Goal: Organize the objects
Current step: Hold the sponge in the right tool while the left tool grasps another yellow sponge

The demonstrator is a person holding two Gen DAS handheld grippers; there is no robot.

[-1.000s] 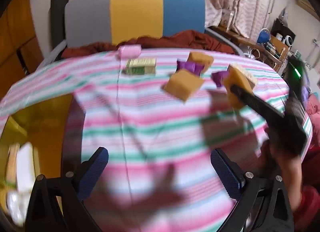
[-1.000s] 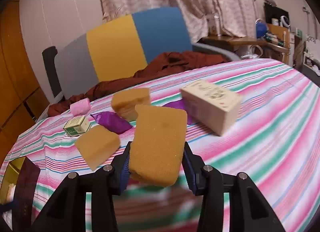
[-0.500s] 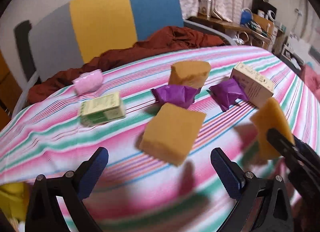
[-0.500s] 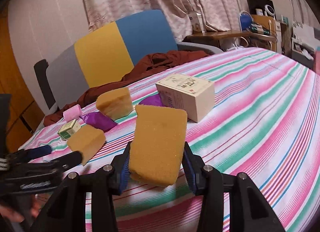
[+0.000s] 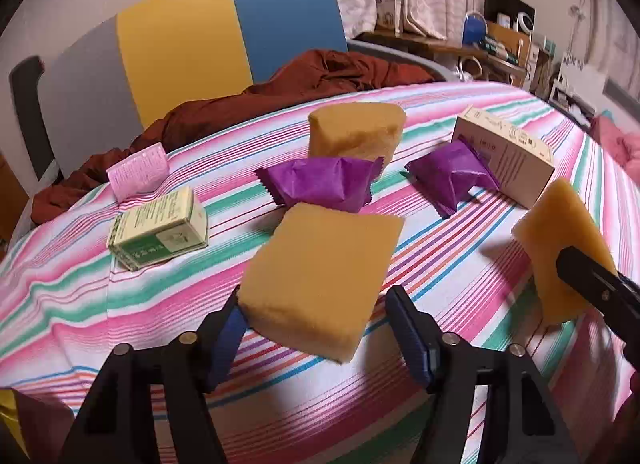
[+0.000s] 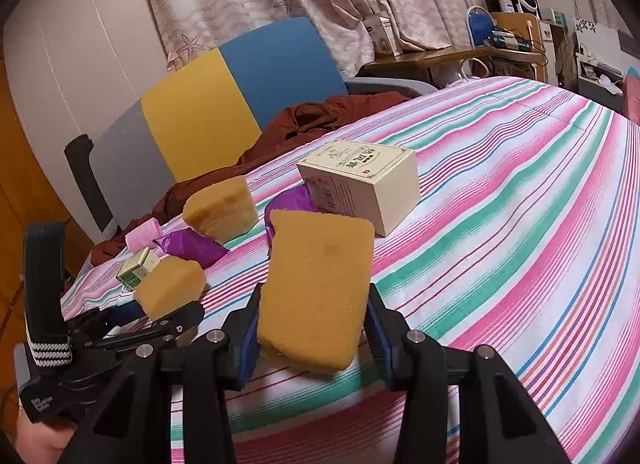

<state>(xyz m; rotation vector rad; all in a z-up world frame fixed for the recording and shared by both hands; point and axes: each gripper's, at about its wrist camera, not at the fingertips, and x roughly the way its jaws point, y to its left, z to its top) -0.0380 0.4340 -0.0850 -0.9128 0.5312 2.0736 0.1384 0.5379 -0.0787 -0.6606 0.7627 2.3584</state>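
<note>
My left gripper [image 5: 318,338] has its jaws around a yellow sponge [image 5: 320,284] on the striped cloth; the left pad touches it, a small gap shows at the right pad. My right gripper [image 6: 314,326] is shut on another yellow sponge [image 6: 316,288], held upright above the cloth; it also shows in the left wrist view [image 5: 560,260]. A third sponge [image 5: 356,132] stands farther back. Two purple packets [image 5: 324,182] [image 5: 448,176], a cream box [image 5: 508,152], a green box [image 5: 158,234] and a pink packet [image 5: 138,172] lie around.
The striped tablecloth [image 5: 460,248] covers a round table. A chair with grey, yellow and blue back [image 5: 180,44] holds a red-brown cloth [image 5: 312,76] behind the table. A cluttered desk [image 6: 500,48] stands at the far right.
My left gripper has moved forward to the near sponge and narrowed its jaws around it. My right gripper has kept its sponge and drifted slightly.
</note>
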